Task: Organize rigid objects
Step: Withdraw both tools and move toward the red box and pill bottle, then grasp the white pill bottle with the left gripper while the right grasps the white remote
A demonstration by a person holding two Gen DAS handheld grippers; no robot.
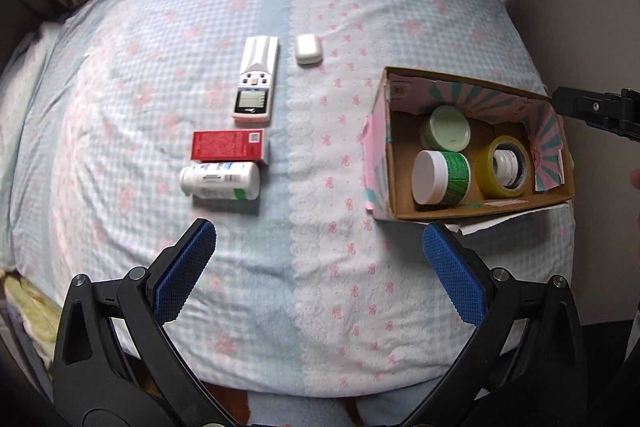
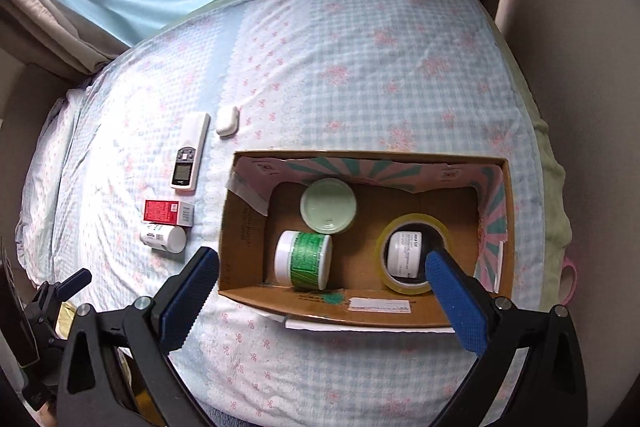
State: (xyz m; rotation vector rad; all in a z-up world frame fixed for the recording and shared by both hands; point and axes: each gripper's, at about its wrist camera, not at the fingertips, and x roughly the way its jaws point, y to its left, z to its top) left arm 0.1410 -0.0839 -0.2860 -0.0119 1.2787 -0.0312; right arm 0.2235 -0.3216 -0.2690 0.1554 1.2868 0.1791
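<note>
Both grippers are spread wide and hold nothing: the left gripper (image 1: 320, 247) hovers over the bed (image 1: 280, 299) near the loose items, and the right gripper (image 2: 320, 267) hangs above the near wall of the cardboard box (image 2: 360, 311).

Four items lie on the bed left of the box:
- White bottle (image 1: 219, 181), on its side, nearest you. Judge it light, stiff and smooth; it may roll. Close across the body, not the cap
- Red carton (image 1: 228, 145), touching the bottle's far side. Thin card will crush, so grip lightly across its narrow faces
- Remote control (image 1: 256, 79), farther away. Rigid plastic; take it across its width at mid-length
- White case (image 1: 307, 48), farthest, just right of the remote. Small and rounded, likely slippery

The soft bedding will yield under a downward press. The box already holds two jars and a tape roll (image 2: 414, 253) around a small bottle
</note>
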